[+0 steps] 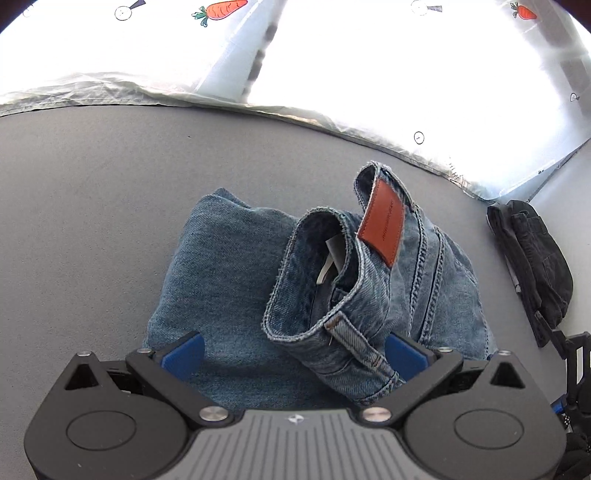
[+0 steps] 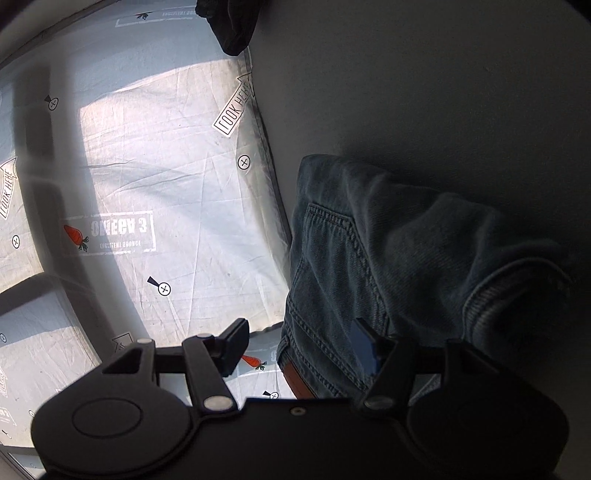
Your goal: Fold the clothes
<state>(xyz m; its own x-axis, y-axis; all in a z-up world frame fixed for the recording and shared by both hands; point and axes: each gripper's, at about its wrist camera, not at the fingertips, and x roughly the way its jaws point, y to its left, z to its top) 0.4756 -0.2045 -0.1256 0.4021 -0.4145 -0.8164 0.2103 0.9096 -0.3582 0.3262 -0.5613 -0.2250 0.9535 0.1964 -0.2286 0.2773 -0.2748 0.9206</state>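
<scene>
Folded blue jeans lie on the grey surface. Their waistband with a brown leather patch stands up in a loop. My left gripper hovers over the near edge, open wide, with the waistband loop rising between its blue pads and neither pad pressing it. In the right wrist view the jeans show a back pocket, and the brown patch sits low. My right gripper is open at the jeans' edge. Its left finger stands clear over the white sheet.
A white sheet printed with carrots and markers borders the grey surface. A dark bundled garment lies to the right of the jeans, and its dark cloth shows at the top of the right wrist view.
</scene>
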